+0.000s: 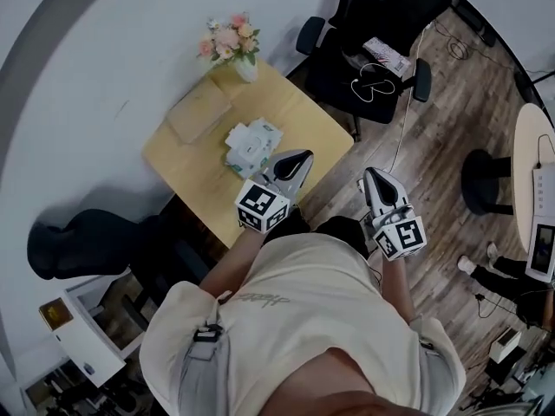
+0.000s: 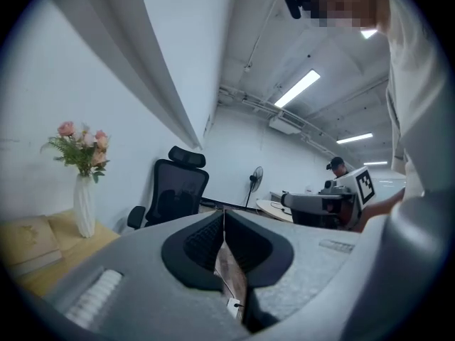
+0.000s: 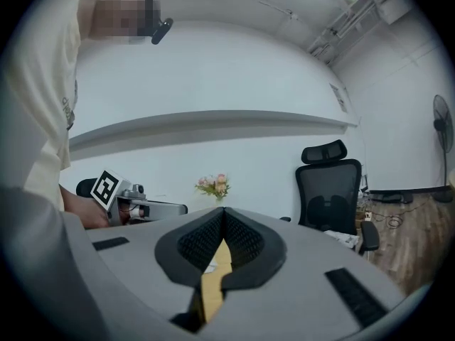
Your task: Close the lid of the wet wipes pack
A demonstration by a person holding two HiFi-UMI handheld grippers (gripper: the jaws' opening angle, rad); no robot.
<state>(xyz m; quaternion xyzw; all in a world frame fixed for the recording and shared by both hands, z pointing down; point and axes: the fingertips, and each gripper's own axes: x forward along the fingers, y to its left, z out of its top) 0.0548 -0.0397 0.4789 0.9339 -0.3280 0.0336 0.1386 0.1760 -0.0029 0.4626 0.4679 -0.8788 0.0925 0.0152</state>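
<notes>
The wet wipes pack [image 1: 252, 146], white and green, lies on the small wooden table [image 1: 198, 168], with its white lid flap raised at its left end. My left gripper [image 1: 304, 156] hovers by the table's right edge, just right of the pack and apart from it, its jaws shut on nothing [image 2: 223, 215]. My right gripper [image 1: 370, 174] is farther right, over the wood floor, also shut and empty [image 3: 222, 213]. The pack does not show clearly in either gripper view. Each gripper view shows the other gripper: the right gripper [image 2: 323, 204] and the left gripper [image 3: 138, 204].
A white vase of pink flowers [image 1: 232, 46] stands at the table's far corner, with a tan book [image 1: 199, 111] beside it. A black office chair [image 1: 368, 55] holding papers and a cable stands beyond the table. A round white table [image 1: 538, 189] is at the right.
</notes>
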